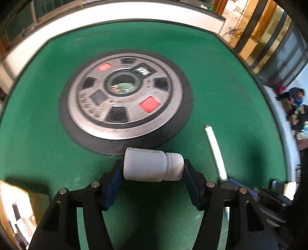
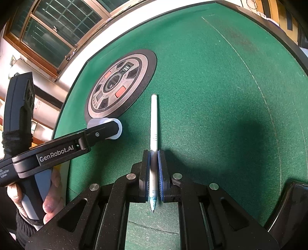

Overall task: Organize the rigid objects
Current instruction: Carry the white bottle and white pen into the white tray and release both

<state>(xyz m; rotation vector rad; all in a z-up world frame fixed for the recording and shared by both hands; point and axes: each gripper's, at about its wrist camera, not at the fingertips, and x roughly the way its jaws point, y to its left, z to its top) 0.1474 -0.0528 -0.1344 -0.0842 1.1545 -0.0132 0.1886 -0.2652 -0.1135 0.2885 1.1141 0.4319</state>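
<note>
My left gripper (image 1: pixel 153 166) is shut on a white plastic bottle (image 1: pixel 152 166) that lies sideways between its blue pads, base left and cap right, just above the green felt. In the right wrist view the left gripper (image 2: pixel 107 129) holds the bottle (image 2: pixel 117 128) by the disc's near edge. My right gripper (image 2: pixel 153 153) is shut on a white pen (image 2: pixel 154 123), which points away along the fingers with its tip toward the camera. The pen also shows in the left wrist view (image 1: pixel 213 148), to the right of the bottle.
A green felt table (image 2: pixel 211 96) carries a round metal control disc (image 1: pixel 125 102) with red buttons at its middle, also in the right wrist view (image 2: pixel 119 84). A white rim (image 1: pixel 115 11) borders the table. Windows stand behind. Clutter lies at the left wrist view's lower left (image 1: pixel 17 211).
</note>
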